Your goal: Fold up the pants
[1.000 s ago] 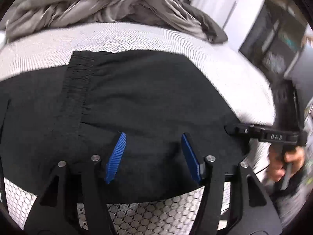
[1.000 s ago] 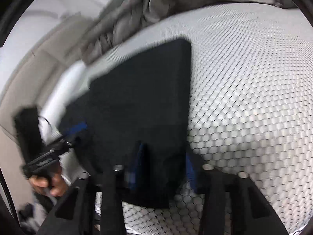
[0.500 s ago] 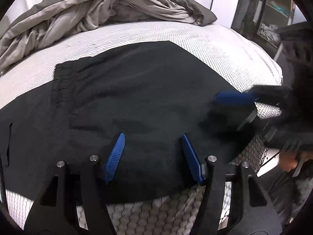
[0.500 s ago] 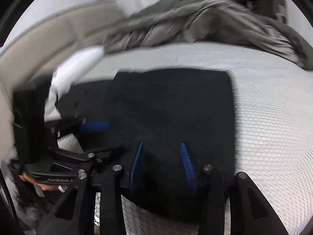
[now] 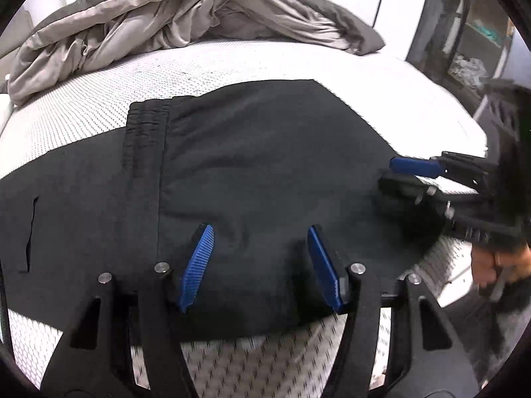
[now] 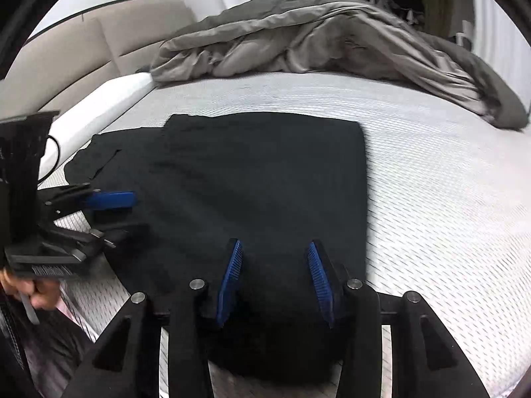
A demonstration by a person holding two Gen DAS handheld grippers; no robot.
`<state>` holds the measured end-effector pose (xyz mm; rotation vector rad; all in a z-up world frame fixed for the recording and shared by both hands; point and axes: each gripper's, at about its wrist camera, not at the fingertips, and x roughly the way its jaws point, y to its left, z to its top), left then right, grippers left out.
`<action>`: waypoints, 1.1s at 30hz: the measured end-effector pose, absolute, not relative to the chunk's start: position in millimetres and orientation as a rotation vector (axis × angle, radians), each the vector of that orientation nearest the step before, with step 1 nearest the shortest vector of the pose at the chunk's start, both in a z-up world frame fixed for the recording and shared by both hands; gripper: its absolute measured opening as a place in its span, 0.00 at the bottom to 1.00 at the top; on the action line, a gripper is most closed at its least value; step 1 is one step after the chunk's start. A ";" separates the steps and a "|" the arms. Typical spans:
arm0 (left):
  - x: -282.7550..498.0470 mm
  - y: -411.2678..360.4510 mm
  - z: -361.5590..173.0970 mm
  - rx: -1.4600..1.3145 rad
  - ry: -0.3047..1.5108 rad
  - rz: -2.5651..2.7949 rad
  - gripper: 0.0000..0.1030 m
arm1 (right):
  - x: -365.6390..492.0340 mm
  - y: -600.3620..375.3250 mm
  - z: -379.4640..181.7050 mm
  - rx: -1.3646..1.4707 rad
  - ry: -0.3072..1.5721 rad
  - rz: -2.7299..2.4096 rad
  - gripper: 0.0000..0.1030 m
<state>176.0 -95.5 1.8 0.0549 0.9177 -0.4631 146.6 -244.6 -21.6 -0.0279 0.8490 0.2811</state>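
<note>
While both tongs (image 5: 260,265) (image 6: 275,278) hover spread over the black pants (image 5: 249,165), a rumpled grey duvet (image 6: 315,36) lies beyond; nothing intervenes.

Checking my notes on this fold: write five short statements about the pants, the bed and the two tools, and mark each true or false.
1. The black pants lie on the white mattress. True.
2. The grey duvet covers the pants. False: it is bunched up at the far side of the bed, apart from them.
3. The left tool is shut on the fabric. False: its blue pads stand apart over the pants.
4. The right tool hovers over the pants' near edge with its pads apart. True.
5. The elastic waistband is hidden. False: it shows on top, in the left wrist view.
</note>
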 end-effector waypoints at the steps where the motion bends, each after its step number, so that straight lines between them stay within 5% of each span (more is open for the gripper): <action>1: 180.3 -96.9 1.4 0.058 0.918 -0.450 0.55 | 157.2 -233.3 -26.1 -0.042 0.866 0.278 0.42; 22: 262.4 -105.3 5.1 0.058 0.924 -0.428 0.55 | 215.0 -216.4 -23.7 -0.064 0.950 0.258 0.43; 27: 271.8 -89.9 -10.4 0.069 0.945 -0.458 0.44 | 222.3 -223.8 -38.1 -0.182 0.981 0.191 0.43; 33: 271.8 -79.8 9.0 0.042 0.944 -0.430 0.44 | 222.0 -263.9 -18.6 -0.083 0.937 0.099 0.44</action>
